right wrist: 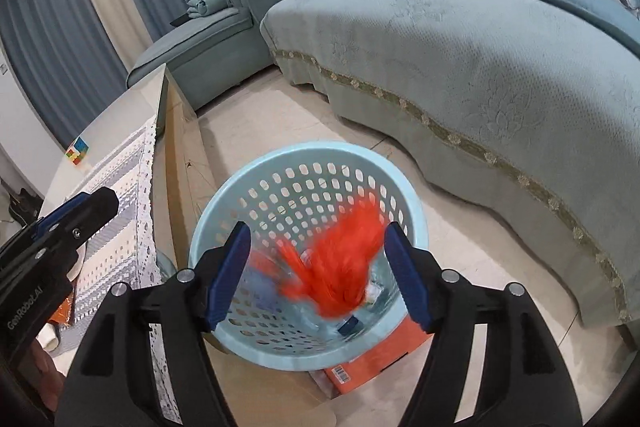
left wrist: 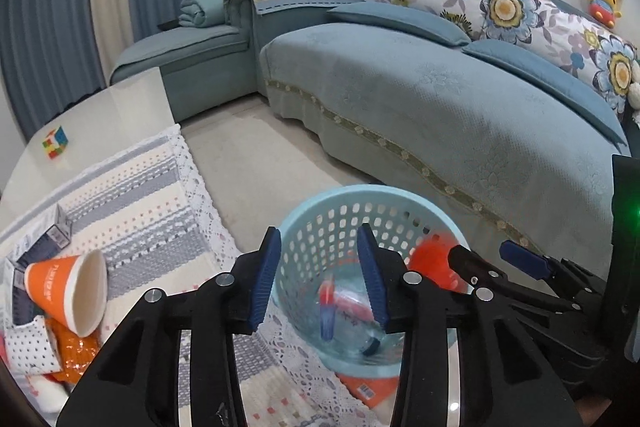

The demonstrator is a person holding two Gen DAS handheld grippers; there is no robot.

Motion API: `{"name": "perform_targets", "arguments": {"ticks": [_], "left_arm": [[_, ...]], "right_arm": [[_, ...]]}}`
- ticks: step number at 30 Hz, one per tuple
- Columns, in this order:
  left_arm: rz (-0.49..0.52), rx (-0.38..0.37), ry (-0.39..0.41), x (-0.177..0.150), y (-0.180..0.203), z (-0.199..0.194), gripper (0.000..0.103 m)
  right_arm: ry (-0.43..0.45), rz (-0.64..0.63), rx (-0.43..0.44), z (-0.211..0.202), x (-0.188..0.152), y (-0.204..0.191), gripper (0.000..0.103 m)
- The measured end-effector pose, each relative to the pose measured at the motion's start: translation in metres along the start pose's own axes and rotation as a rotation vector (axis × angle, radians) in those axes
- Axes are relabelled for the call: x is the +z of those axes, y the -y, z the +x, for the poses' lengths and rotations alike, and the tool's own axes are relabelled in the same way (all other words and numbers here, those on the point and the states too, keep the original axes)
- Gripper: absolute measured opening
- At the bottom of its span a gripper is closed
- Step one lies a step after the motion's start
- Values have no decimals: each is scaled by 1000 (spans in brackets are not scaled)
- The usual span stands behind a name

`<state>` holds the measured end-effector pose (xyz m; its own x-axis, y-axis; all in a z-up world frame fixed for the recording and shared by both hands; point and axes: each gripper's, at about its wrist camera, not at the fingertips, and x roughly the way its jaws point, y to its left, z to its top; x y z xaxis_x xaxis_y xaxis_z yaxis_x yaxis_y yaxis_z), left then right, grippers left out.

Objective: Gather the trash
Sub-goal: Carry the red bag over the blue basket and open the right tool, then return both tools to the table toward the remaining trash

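A light blue perforated basket stands on the floor beside the table. A blurred orange item is in the air inside it, below my open right gripper; it also shows in the left wrist view. A clear plastic bottle lies in the basket's bottom. My left gripper is open and empty above the basket's near rim. An orange paper cup lies on its side on the table among wrappers. My right gripper shows at the right of the left wrist view.
A patterned lace-edged cloth covers the table. A puzzle cube sits at its far end. An orange box lies under the basket. A blue sofa runs along the far side of the floor.
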<state>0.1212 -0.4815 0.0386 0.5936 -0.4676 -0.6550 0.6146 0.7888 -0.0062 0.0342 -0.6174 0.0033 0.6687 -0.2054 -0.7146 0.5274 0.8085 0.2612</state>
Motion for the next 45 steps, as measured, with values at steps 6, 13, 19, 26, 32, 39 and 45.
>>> {"name": "perform_targets", "arguments": {"ticks": [6,13,19,26,32,39,45], "left_arm": [[23,27,36,0,-12,-23,37],[-44,79,83,-9,-63,-71,51],[-133,196,99,-34,-136,-121,72],[-161,321,93,-65,-221,-183,92],[-297,379,68,-110,-294,-220,95],[-298,460,10,-162,-338,-222,95],[-316,477,-59,-189,-383,-215,95]], "right_arm": [[32,-1,33,-8,9,-14,65],[39,-104,46,-13,3,-43,70],[29,-170,105,-17,-6,-77,96],[64,-380,211,-39,-32,-143,96],[95,-415,386,-62,-50,-192,96],[26,-364,527,-63,-66,-238,96],[-35,-378,537,-46,-76,-288,96]]}}
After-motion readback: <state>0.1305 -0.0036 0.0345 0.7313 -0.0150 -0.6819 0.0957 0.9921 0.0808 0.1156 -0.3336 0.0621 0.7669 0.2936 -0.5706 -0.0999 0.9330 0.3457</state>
